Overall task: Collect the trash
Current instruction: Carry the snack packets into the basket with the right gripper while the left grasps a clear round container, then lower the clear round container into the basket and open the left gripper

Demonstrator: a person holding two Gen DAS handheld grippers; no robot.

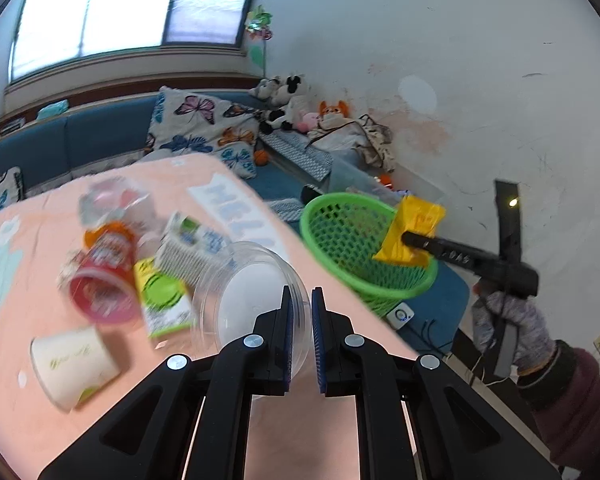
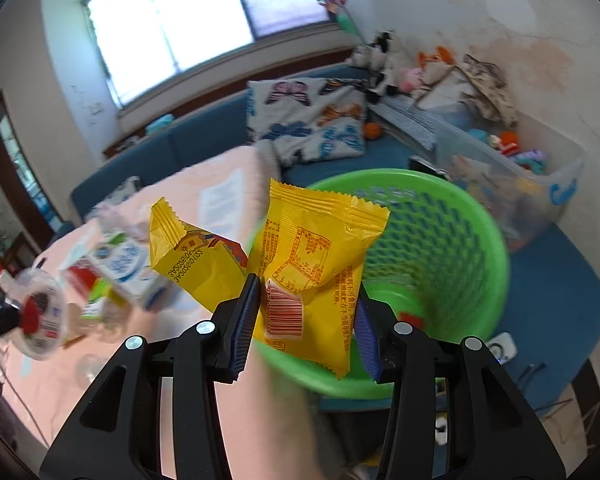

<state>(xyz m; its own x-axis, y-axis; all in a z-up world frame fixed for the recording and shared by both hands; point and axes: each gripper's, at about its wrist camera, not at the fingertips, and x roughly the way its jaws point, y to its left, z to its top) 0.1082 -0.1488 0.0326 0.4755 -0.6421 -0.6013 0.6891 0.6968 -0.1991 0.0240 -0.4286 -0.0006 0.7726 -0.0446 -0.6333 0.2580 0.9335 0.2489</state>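
My right gripper [image 2: 306,320] is shut on two yellow snack wrappers [image 2: 320,264] and holds them over the near rim of the green mesh basket [image 2: 452,240]; the left wrist view shows the same wrappers [image 1: 414,228] above that basket [image 1: 348,236]. My left gripper [image 1: 300,320] is shut on the rim of a clear plastic cup [image 1: 252,292] lying on its side on the pink table [image 1: 300,432]. More trash lies on the table: a red cup [image 1: 100,280], a green carton [image 1: 162,300], a white paper cup [image 1: 74,364], a milk carton [image 1: 192,244].
The basket stands off the table's right edge, over a blue sofa [image 1: 100,136] with butterfly cushions [image 1: 204,128] and soft toys [image 1: 288,100]. A clear storage bin [image 2: 512,184] of toys sits behind the basket. A white wall [image 1: 460,60] is at right.
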